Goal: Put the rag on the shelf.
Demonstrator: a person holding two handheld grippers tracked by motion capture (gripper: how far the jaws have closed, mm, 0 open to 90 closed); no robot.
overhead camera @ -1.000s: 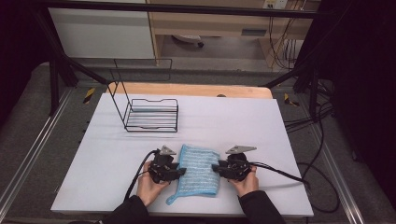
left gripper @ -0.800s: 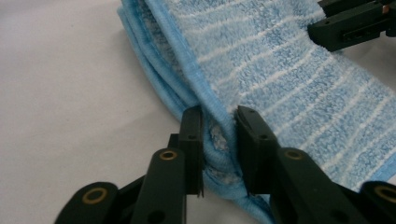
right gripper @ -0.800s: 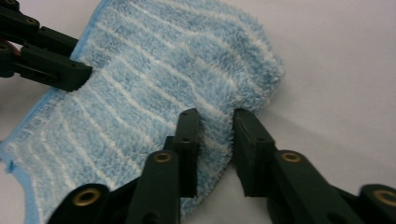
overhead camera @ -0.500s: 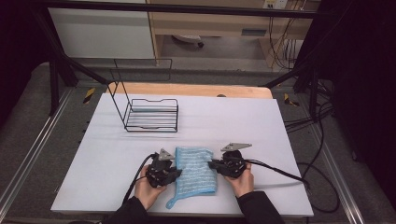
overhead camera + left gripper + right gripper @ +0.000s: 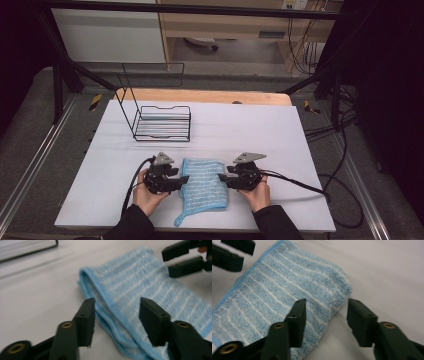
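A folded light-blue striped towel (image 5: pixel 202 187) lies flat on the white table near the front edge. My left gripper (image 5: pixel 182 181) is at its left side and my right gripper (image 5: pixel 223 180) at its right side, each pointing inward. In the left gripper view the towel's (image 5: pixel 140 282) blue hemmed edge lies under and between the jaws of the open left gripper (image 5: pixel 116 317), which have just been opening; the pads do not press on it. In the right gripper view the towel's (image 5: pixel 287 290) fluffy folded edge lies below the open right gripper (image 5: pixel 325 320), whose jaws have also just been opening.
A black wire basket (image 5: pixel 162 122) with a tall back frame stands on the table (image 5: pixel 260 130) behind and left of the towel. Cables (image 5: pixel 300 182) trail from both grippers. A loop of the towel's hem (image 5: pixel 179 220) pokes toward the front edge.
Both pairs of jaws have closed on the towel's edges and then let go, and now stand wider. The left hand has lifted slightly. The towel stays flat in the same spot.
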